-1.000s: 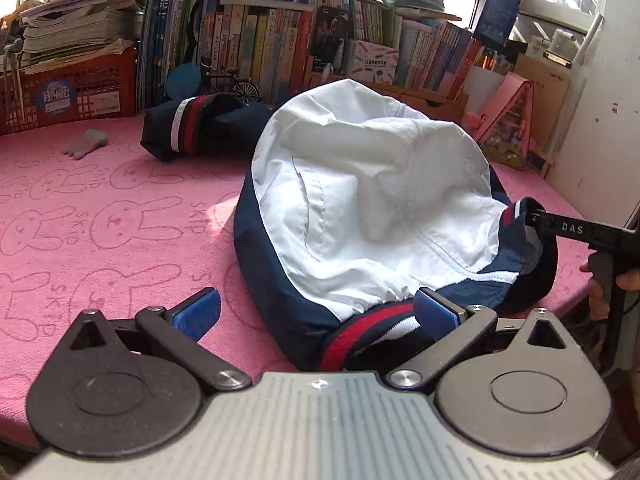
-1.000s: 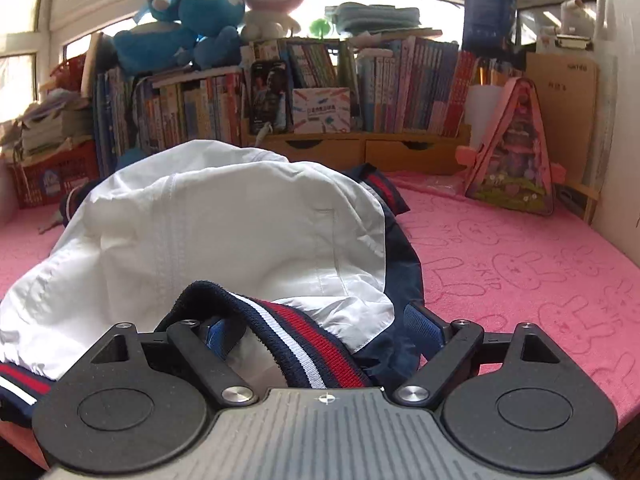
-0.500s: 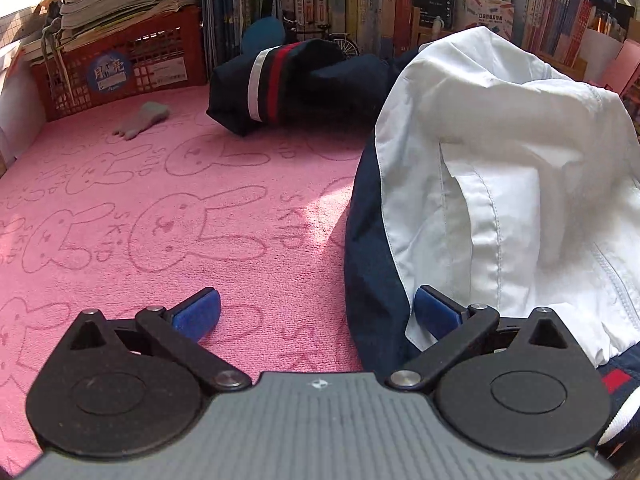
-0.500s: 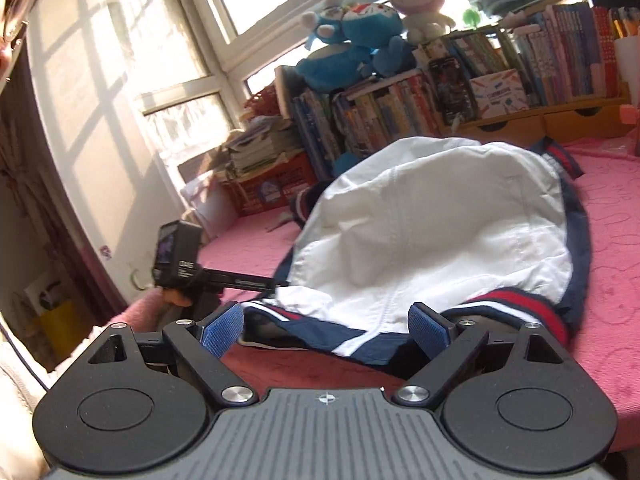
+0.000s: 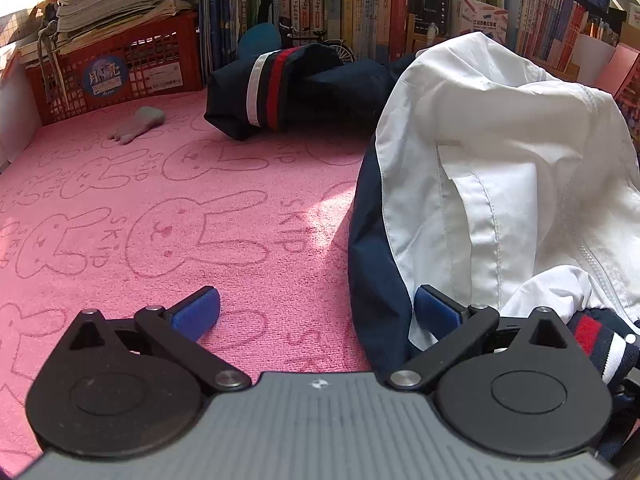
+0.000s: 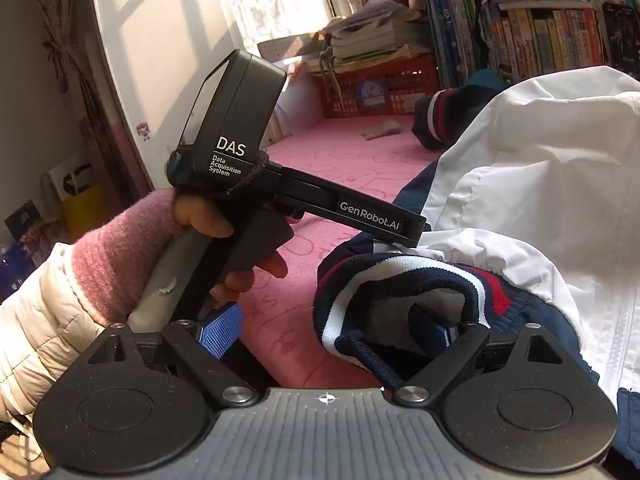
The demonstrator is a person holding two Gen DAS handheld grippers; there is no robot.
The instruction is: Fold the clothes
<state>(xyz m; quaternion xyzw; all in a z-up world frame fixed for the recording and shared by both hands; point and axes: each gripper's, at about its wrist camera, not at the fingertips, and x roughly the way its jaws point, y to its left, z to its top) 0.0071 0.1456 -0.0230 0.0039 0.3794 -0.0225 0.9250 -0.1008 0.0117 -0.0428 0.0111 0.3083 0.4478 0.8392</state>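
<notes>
We see a white-and-navy jacket heaped on the pink mat — its red, white and navy striped hem at the near edge. Behind it lies a navy bundle — striped too.

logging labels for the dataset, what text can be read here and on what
"DAS Data Acquisition System": head of the left gripper
"GenRobot.AI": its side bar
"SKIP": pink mat
"Moon": round sticker on the red basket
Book spines and other basket labels: too small to read
</notes>
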